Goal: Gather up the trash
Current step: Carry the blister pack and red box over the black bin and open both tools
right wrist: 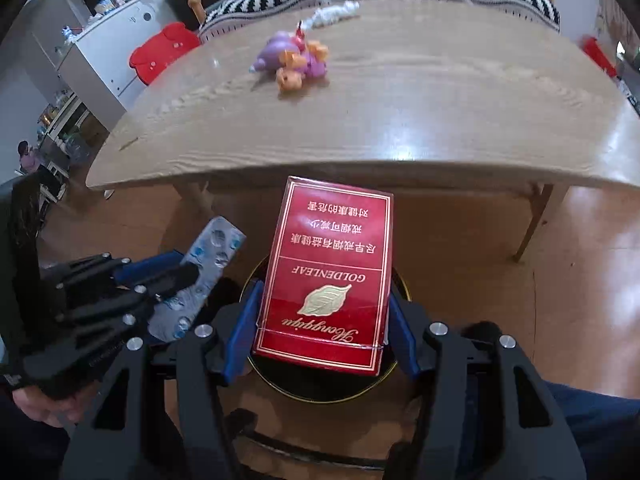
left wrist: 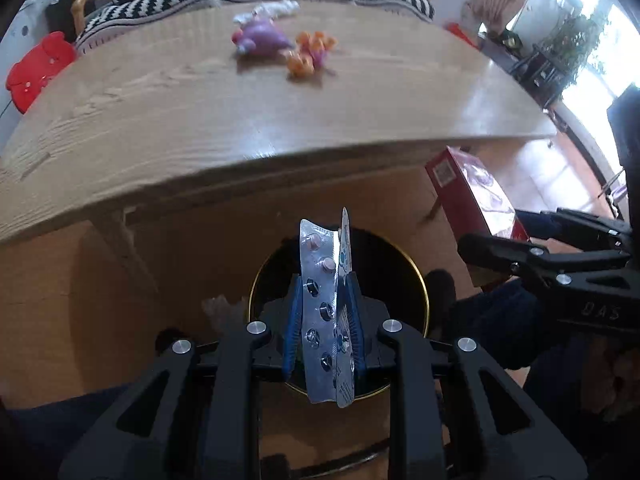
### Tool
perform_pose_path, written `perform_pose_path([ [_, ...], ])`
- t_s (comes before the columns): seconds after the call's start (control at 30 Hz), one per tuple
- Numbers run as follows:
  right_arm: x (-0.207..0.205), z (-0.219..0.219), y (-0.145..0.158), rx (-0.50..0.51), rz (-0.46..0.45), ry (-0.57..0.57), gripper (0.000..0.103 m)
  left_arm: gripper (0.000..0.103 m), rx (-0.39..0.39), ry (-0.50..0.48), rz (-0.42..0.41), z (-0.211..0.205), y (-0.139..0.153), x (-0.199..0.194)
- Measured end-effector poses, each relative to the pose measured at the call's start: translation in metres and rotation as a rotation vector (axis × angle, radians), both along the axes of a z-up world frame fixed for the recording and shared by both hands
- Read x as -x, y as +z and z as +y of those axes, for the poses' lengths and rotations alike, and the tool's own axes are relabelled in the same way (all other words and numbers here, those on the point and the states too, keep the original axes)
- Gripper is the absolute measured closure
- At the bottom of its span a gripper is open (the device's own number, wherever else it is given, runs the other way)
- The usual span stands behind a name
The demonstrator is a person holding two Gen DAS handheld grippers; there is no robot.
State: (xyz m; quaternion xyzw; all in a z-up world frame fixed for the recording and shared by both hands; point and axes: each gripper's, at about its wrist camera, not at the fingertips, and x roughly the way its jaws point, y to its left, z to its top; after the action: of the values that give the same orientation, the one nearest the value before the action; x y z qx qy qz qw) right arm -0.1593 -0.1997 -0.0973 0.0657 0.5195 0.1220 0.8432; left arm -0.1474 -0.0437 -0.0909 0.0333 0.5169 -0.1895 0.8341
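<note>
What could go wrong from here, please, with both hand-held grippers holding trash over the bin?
1. The blister packs stand tall and loosely paired in the left hand-held gripper; one may slip and miss the black bin.
2. The red cigarette box is nearly as wide as the bin opening, so it may catch on the rim.

Before my tongs: wooden table [right wrist: 400,120] carrying a purple plush toy [right wrist: 276,50], an orange-and-purple toy [right wrist: 298,68] touching it, and white crumpled wrapping [right wrist: 334,14] near the far edge.
</note>
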Motion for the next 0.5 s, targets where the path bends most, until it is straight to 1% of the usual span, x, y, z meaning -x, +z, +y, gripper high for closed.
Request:
perform_pose_path([
  [0.1,-0.003,-0.003,-0.004,-0.022,0.025,-0.005,0.045,0.082,0.011,-0.009,0.044,-0.003,-0.009,-0.005],
  [0.23,-0.007,-0.007,-0.009,-0.066,0.068,0.0,0.045,0.082,0.02,-0.007,0.082,-0.006,-0.019,-0.008],
  [0.4,-0.007,-0.007,-0.018,-0.092,0.114,0.005,0.045,0.082,0.024,-0.001,0.09,-0.006,-0.022,-0.008],
  [0.5,-0.007,-0.007,-0.019,-0.09,0.117,0.006,0.045,0.082,0.024,-0.008,0.09,-0.008,-0.022,-0.007],
])
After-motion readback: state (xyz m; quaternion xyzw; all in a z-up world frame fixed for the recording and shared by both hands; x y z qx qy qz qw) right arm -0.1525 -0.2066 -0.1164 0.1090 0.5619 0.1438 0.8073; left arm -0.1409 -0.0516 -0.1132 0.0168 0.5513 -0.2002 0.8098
